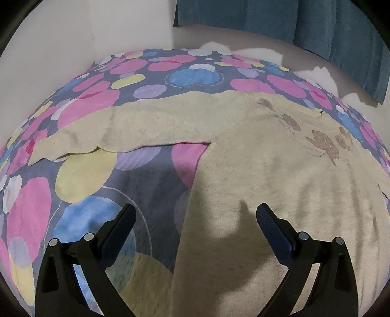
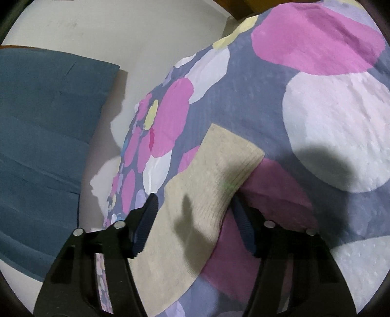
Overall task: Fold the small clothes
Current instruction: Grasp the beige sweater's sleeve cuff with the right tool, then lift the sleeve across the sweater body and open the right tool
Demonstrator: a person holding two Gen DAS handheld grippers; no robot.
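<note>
The left tool (image 1: 195, 219) hangs with its jaws wide apart over the lower body of a cream sweater (image 1: 256, 170), gripping nothing. The right tool (image 2: 195, 207) is partly open astride the sweater's sleeve (image 2: 207, 170), whose cuff lies beyond the fingertips; the pads do not press it. The sweater lies flat on a spotted bedspread (image 1: 85, 97). Beyond hangs a blue curtain (image 1: 292, 19).

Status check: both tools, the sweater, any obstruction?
Left tool open over sweater body. Right tool straddling sleeve cuff, no clamp visible. Nothing obstructing.
</note>
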